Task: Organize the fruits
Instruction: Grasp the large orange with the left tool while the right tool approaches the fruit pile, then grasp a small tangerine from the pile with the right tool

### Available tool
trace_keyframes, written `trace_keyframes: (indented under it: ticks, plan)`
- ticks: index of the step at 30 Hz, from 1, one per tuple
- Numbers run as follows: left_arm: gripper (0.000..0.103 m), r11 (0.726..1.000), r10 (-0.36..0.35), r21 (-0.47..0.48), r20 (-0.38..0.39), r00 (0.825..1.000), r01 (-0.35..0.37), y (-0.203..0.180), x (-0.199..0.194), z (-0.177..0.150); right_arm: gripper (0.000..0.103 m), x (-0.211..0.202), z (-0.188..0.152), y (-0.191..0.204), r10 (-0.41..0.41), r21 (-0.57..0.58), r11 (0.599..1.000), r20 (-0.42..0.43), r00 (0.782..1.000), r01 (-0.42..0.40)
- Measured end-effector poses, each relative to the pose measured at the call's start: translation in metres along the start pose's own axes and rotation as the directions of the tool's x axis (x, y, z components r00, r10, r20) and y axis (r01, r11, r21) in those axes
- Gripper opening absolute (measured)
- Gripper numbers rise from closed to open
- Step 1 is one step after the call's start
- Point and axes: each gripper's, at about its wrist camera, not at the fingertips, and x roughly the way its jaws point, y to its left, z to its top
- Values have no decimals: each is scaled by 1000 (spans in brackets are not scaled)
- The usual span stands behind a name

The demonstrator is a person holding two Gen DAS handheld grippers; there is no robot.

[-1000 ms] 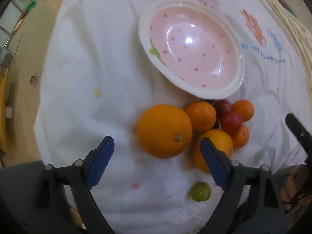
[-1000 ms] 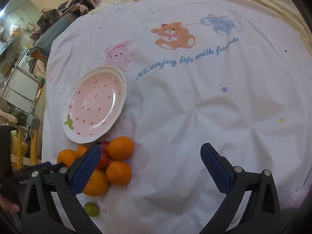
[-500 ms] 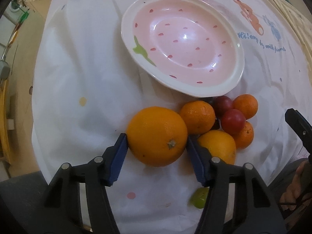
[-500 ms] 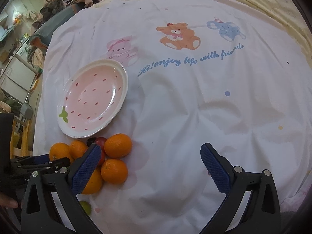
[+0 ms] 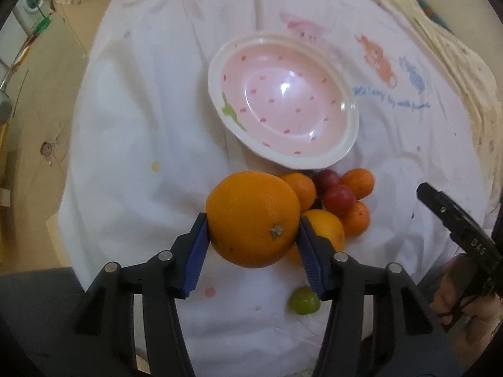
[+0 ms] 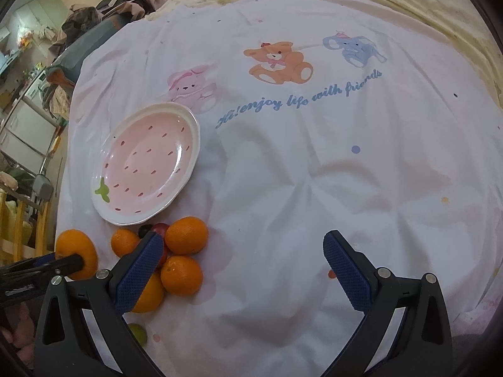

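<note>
The large orange (image 5: 253, 218) sits clamped between the steeply down-tilted left gripper (image 5: 251, 238), whose fingers (image 5: 196, 251) have just been closing, near the plate (image 5: 342, 154). The right gripper (image 6: 242, 270) angles down, fingers (image 6: 344, 268) spread wide, holding nothing, over the white cloth (image 6: 314, 188).

Lived-in home, likely a bedroom or living room. Ahead of the right gripper (image 6: 242, 262): a child's cartoon-print sheet (image 6: 314, 163) spread as a table cover, strawberry-pattern plate (image 6: 147, 166) on it. Far left of it, heaped clothes (image 6: 88, 22) and white cabinets (image 6: 25, 125). Left of the left gripper (image 5: 251, 251), bare tan floor (image 5: 31, 119).
</note>
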Motion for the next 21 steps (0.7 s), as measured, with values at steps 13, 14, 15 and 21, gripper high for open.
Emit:
trace_keyframes:
  ticks: [13,14,15,21]
  plan:
    - [50,998,-56,-36,50,997,57,13,-14,-1,78,23,-24,-8,142,212,972,-168,975,-105]
    - [50,998,-47,-29,60,997,49,12,-15,-1,72,27,-24,-6,151,214,971,-178,972,-112]
    - [50,999,-38,-20,68,997,39,11,-16,-1,69,31,-25,-1,154,206,972,-191,969,-114]
    - [50,1000,-12,-19,75,997,14,11,-16,1,62,55,-24,36,100,72,994,-243,965,-85]
